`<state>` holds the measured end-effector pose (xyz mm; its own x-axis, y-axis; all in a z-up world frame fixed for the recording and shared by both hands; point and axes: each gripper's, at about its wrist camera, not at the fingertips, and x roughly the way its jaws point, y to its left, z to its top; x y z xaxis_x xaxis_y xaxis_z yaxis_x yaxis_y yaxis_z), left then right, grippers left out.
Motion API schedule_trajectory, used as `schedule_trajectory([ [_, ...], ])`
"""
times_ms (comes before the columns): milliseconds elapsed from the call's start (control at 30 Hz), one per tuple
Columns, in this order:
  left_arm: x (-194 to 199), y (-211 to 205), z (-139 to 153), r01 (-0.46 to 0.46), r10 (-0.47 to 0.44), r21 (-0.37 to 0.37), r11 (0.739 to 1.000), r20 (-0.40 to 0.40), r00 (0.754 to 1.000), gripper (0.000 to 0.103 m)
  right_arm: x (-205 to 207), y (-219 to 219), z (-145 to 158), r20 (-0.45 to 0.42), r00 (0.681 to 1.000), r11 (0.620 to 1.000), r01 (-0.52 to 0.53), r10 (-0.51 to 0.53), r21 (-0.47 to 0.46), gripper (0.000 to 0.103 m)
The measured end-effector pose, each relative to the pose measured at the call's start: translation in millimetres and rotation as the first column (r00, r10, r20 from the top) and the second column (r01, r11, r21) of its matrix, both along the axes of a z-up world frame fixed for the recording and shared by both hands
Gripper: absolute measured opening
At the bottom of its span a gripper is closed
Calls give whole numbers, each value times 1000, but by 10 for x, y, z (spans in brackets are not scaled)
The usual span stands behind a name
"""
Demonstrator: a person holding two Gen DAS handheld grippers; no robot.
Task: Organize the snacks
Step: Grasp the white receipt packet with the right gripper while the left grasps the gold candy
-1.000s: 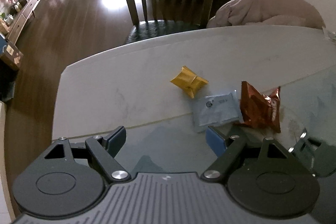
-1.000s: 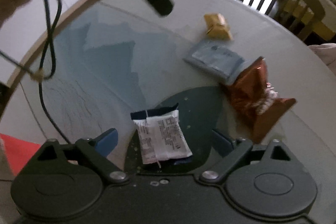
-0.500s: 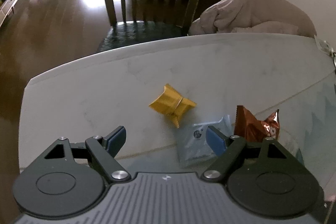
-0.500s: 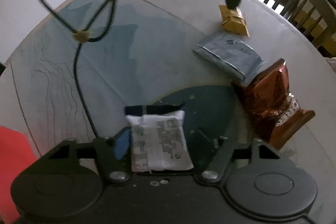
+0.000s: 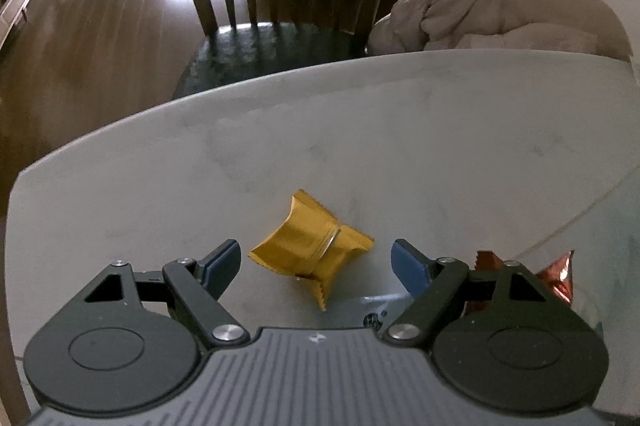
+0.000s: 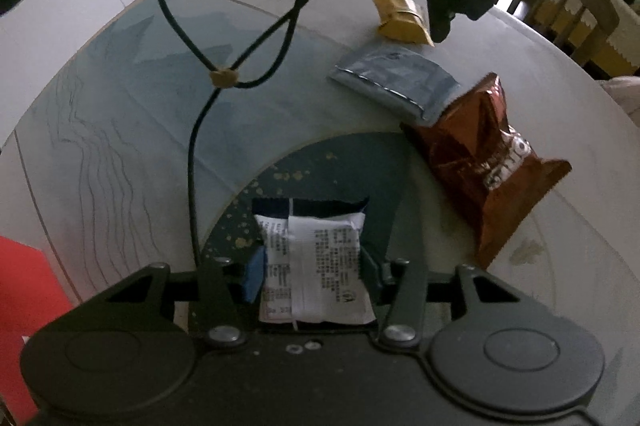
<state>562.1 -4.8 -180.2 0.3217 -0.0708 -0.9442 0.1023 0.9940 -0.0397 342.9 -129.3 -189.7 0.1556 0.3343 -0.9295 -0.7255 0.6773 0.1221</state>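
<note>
Two claws busy: my right gripper [image 6: 312, 276] is closing on the puffy white packet [image 6: 318, 266] over the speckled dark plate [image 6: 320, 170], pads already at its sides, so I'd squeeze gently. My left gripper [image 5: 316, 262], jaws easing inward but clear, straddles the crinkly gold foil wrapper [image 5: 312, 246] on the matte table [image 5: 400, 130]; I'd drop lower before pinching.

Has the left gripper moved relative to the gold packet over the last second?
Yes. The left gripper has come down and forward over the gold packet, which now lies between its open, slightly closing jaws; earlier the packet lay well ahead on the table.
</note>
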Motion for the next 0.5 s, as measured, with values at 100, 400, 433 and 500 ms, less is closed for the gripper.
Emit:
schedule_trajectory([
  [100,40,-5,-46,0,1,20,1000,-23,1000,62,1,-7,24,-8,1000,1000,9,-9,10,49],
  [400,-51,-24,-6,-7,6,33,999,7,1000,45,189,-51,1,-27,999,999,38,-38,25,49],
  [433,-74,-22,9,-9,8,31,999,8,1000,45,200,-67,5,-32,998,999,47,-46,28,48],
  [500,-103,0,11,-16,15,39,999,17,1000,45,218,-99,-5,-40,997,997,65,-63,34,48],
])
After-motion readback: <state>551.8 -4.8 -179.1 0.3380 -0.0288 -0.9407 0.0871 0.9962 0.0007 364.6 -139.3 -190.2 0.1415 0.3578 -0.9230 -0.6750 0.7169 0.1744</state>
